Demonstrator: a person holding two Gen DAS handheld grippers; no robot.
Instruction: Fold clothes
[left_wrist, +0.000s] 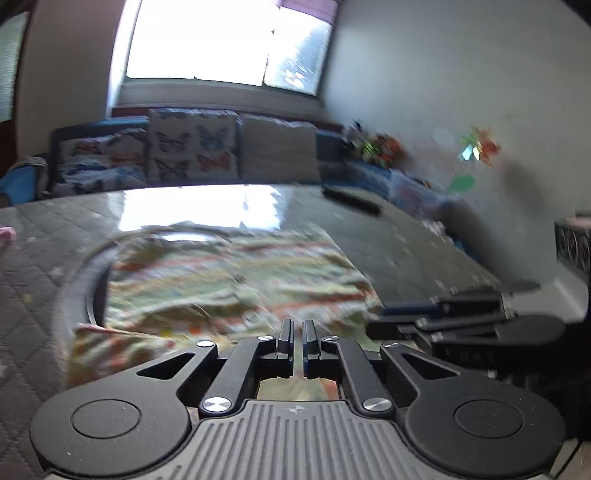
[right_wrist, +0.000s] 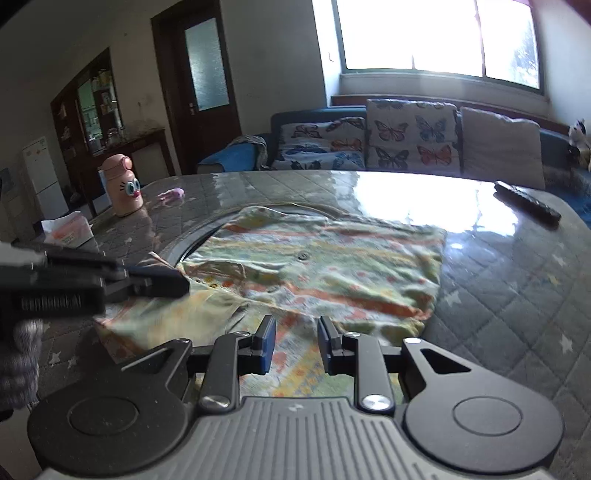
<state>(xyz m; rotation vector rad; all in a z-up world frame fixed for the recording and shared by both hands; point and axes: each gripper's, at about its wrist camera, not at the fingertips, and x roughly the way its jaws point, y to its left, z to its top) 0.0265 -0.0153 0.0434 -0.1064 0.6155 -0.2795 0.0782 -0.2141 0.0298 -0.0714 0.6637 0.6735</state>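
A striped, patterned garment (right_wrist: 317, 266) lies spread and partly folded on a quilted grey table cover (right_wrist: 517, 295), over the dark ring of a turntable inset (right_wrist: 192, 240). In the right wrist view the right gripper (right_wrist: 293, 341) sits at 6 o'clock of the garment, above its near folded edge; its jaws stand apart with cloth visible beneath the gap, and whether the blue pads (right_wrist: 267, 343) press on any fabric cannot be told. The left gripper (right_wrist: 162, 282) enters that view from 9 o'clock, its tip over the garment's left portion near the collar area. In the left wrist view, which is blurred, the left gripper (left_wrist: 297, 338) is clenched, fingers nearly together with only a thin slit between them; whether a fold of cloth is nipped there cannot be told. The garment (left_wrist: 229, 273) fills the field from 12 o'clock of those fingers out to 10 o'clock, and the right gripper (left_wrist: 472, 325) shows at 3 o'clock. Surroundings: a black remote control (right_wrist: 528, 203) at 2 o'clock on the table, apart from the garment; a pink cartoon-faced bottle (right_wrist: 123, 186), a small pink item (right_wrist: 171, 194) and a tissue box (right_wrist: 68, 229) at 10 o'clock; a sofa with butterfly cushions (right_wrist: 410, 133) beyond, at 12 o'clock. Nothing lies between either gripper and the cloth.
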